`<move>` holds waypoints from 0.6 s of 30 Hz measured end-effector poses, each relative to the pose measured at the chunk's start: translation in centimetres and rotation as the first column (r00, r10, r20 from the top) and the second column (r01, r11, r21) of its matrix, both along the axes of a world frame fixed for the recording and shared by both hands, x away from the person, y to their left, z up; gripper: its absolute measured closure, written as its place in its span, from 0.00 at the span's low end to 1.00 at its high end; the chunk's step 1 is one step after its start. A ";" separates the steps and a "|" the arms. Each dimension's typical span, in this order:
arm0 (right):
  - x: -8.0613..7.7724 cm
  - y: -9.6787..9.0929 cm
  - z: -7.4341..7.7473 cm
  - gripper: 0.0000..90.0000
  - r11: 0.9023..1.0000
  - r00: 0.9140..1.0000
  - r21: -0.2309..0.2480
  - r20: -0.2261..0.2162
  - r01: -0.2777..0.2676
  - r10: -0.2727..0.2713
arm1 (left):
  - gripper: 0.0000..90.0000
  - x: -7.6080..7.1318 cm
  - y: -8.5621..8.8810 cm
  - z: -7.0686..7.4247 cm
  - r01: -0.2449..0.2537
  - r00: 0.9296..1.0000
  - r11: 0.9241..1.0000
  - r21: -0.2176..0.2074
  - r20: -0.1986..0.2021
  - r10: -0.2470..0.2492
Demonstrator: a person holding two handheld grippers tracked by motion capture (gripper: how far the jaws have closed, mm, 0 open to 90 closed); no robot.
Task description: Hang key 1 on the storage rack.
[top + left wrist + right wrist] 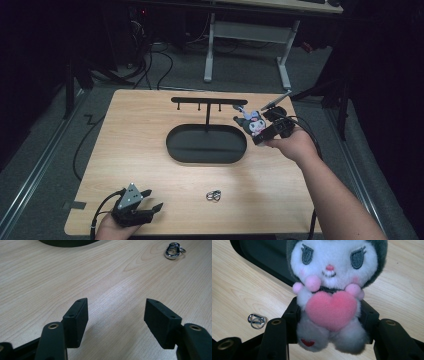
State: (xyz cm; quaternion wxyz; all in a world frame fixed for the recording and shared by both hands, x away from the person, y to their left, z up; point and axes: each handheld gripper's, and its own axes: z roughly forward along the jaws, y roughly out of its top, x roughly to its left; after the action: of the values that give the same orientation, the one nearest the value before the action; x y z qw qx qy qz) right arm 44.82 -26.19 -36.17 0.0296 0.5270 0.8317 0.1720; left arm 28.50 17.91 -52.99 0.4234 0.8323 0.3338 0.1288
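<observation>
Honestly, the right claw is only clamped on the plush toy's squishy body above the bench beside the black stand, so it could squirm loose; left claw sits apart.

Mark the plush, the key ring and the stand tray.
plush (332, 290): right gripper view, on its white face and pink heart front.
key ring (173, 251): left gripper view, on the metal clasp.
stand tray (172, 145): high view, on the left rim of the black oval base.
</observation>
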 end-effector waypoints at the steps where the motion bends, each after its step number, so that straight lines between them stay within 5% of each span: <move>1: 0.0 0.1 -0.2 0.54 1.000 1.000 -0.005 -0.003 -0.002 0.002 | 0.41 0.0 0.0 0.0 0.001 1.000 1.000 0.001 0.001 -0.001; 18: 1.4 1.6 -3.2 0.52 1.000 1.000 0.008 0.021 0.015 -0.015 | 0.41 0.0 0.0 0.0 0.009 1.000 1.000 0.013 -0.002 -0.009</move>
State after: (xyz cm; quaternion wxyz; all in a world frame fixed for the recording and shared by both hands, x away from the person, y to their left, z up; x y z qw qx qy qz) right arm 46.26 -24.64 -39.38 0.0375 0.5315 0.8267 0.1806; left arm 28.48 17.88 -53.02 0.4183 0.8365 0.3299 0.1282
